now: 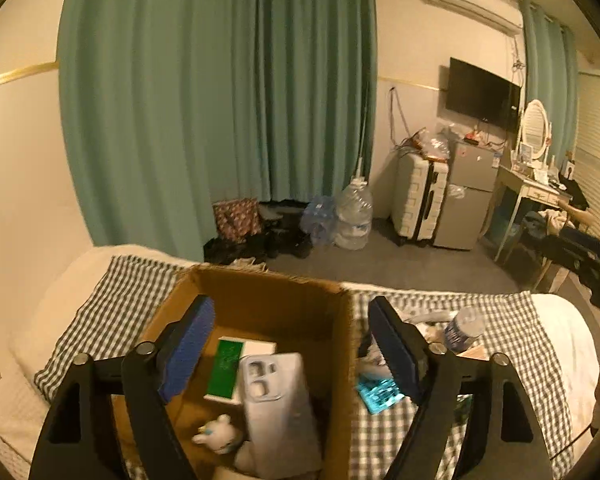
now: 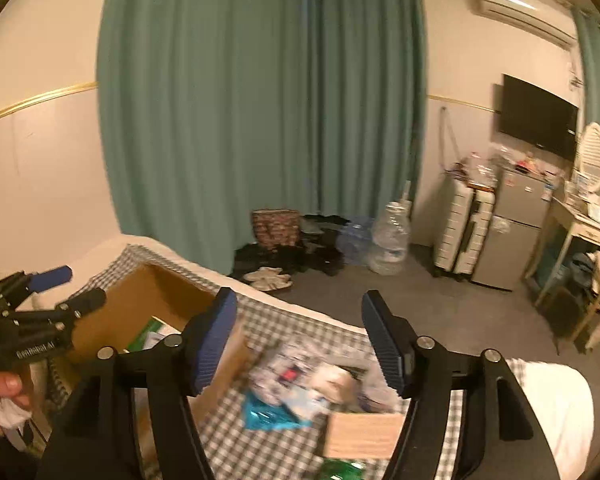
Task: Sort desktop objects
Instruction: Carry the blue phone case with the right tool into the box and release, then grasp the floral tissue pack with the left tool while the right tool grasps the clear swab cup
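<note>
An open cardboard box (image 1: 340,344) stands on a checked cloth (image 1: 508,320). My left gripper (image 1: 292,344) is open above it. Inside lie a grey phone case (image 1: 280,408), a green and white box (image 1: 228,372) and a small white plush toy (image 1: 220,434). Right of the box lie a teal packet (image 1: 380,394) and a water bottle (image 1: 464,328). My right gripper (image 2: 300,344) is open and empty above the cloth (image 2: 260,412), over a blurred pile with a teal packet (image 2: 268,414) and a wooden block (image 2: 364,434). The left gripper (image 2: 56,288) shows at the left over the box (image 2: 140,308).
The cloth covers a white bed (image 1: 564,336). Beyond it on the grey floor are dark clothes (image 1: 276,236), large water jugs (image 1: 352,216), a white suitcase (image 1: 418,200), a small fridge (image 1: 466,200) and a dressing table (image 1: 528,192). Green curtains (image 1: 220,100) hang behind.
</note>
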Demonstrator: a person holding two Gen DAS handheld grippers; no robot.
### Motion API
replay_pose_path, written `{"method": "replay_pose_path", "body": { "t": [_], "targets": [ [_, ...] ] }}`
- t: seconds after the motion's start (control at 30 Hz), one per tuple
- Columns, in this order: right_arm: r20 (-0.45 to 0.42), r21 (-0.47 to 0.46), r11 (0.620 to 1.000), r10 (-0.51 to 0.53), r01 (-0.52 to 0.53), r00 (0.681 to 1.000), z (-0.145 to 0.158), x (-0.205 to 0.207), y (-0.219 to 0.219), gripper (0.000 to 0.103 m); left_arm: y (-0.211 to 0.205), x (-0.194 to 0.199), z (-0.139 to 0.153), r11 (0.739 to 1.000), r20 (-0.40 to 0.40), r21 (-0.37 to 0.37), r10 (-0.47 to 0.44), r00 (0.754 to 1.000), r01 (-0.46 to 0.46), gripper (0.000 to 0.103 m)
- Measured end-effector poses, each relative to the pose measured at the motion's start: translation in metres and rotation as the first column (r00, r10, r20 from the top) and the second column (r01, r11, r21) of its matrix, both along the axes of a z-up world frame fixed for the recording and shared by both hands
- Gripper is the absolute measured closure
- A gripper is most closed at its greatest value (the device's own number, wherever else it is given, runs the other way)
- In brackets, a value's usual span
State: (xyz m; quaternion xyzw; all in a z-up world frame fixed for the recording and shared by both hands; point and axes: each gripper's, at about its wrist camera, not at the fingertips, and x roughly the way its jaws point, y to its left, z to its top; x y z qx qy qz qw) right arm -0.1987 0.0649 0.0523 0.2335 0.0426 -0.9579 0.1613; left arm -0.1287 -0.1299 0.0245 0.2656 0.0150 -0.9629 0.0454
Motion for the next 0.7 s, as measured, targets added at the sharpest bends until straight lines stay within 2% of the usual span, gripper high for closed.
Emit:
{"method": "replay_pose_path", "body": {
  "t": [0.13,0.23,0.33,0.37,0.53,0.7],
  "targets": [
    [0.010,-0.002,0.999,-0.041,0.041,0.999,-0.001,0.006,0.037,0.032,0.022,-0.008,0.003,0.999,-0.038,0.005,-0.037,0.999,0.037,0.012],
    [0.016,0.007,0.998,-0.066,0.066,0.998,-0.005,0.012,0.057,0.029,0.040,-0.019,0.001,0.997,-0.039,0.010,-0.079,0.996,0.079,0.012],
    [0.027,0.010,0.996,-0.087,0.087,0.996,-0.010,0.014,0.076,0.023,0.067,-0.027,-0.005,0.990,-0.046,-0.045,-0.133,0.990,0.131,0.009],
    [0.031,0.012,0.996,-0.092,0.092,0.995,-0.013,0.014,0.080,0.022,0.075,-0.029,-0.008,0.987,-0.045,-0.069,-0.151,0.988,0.148,0.005],
    [0.059,0.017,0.993,-0.116,0.115,0.992,-0.030,0.006,0.103,0.021,0.114,-0.044,-0.032,0.959,0.005,-0.166,-0.234,0.972,0.232,0.003],
    [0.097,0.017,0.994,-0.113,0.112,0.989,-0.055,-0.010,0.115,0.019,0.131,-0.066,-0.056,0.952,0.050,-0.136,-0.269,0.962,0.273,0.003]
  ]
}}
